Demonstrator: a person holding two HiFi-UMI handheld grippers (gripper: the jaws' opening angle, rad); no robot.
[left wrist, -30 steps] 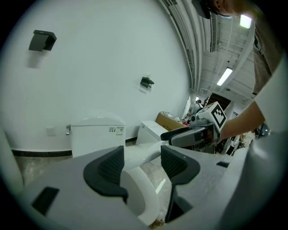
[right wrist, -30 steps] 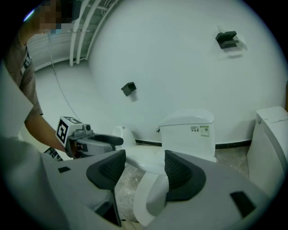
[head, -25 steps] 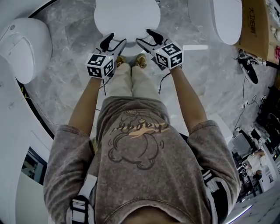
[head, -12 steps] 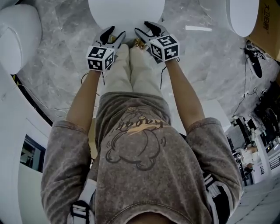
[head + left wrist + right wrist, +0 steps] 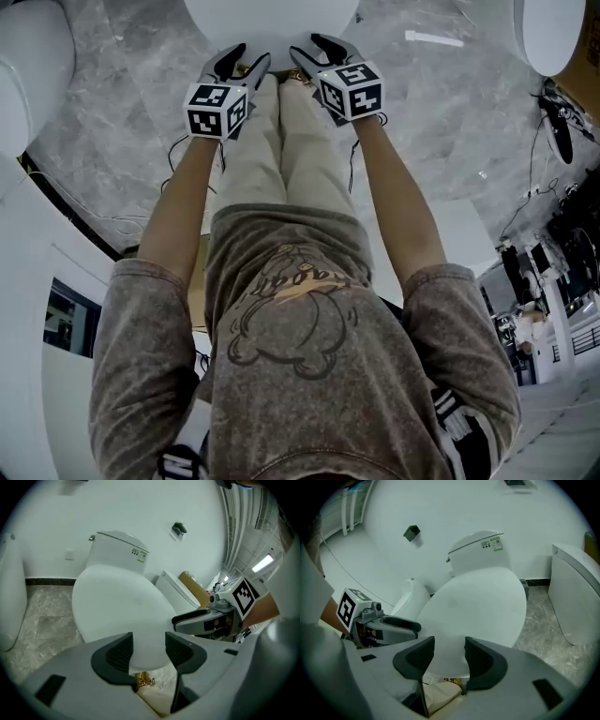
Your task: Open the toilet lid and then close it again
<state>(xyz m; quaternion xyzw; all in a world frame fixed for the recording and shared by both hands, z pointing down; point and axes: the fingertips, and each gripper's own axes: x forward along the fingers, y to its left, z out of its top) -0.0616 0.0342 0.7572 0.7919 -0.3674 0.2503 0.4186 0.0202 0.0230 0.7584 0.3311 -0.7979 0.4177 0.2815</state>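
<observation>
Standing person seen from above, both arms stretched down toward a white toilet lid, shut flat on the bowl at the top middle of the head view. Behind the lid, a white tank against the wall, with a small label near its top corner.

At the lid's front edge, just left of the knees, the left gripper, pointing steeply down. Jaws well apart, lately drawing in a little. In the left gripper view, the rounded front of the lid framed in the gap between the two dark pads, with nothing pressed by either one. No telling whether the tips touch the rim.

Just beside it, on the other side of the pale trousers, the right gripper, aimed at the same front edge. Jaws likewise wide, just now closing in further, again with the lid's front showing between them and no grip on it.

Below the jaws in both gripper views, a shoe with a gold-coloured trim, close under the lid's front.

Grey marbled floor all around. Second toilet off to the left and third toilet to the right, each well apart from the middle one. Brown cardboard box beyond the right-hand one, near the wall.
</observation>
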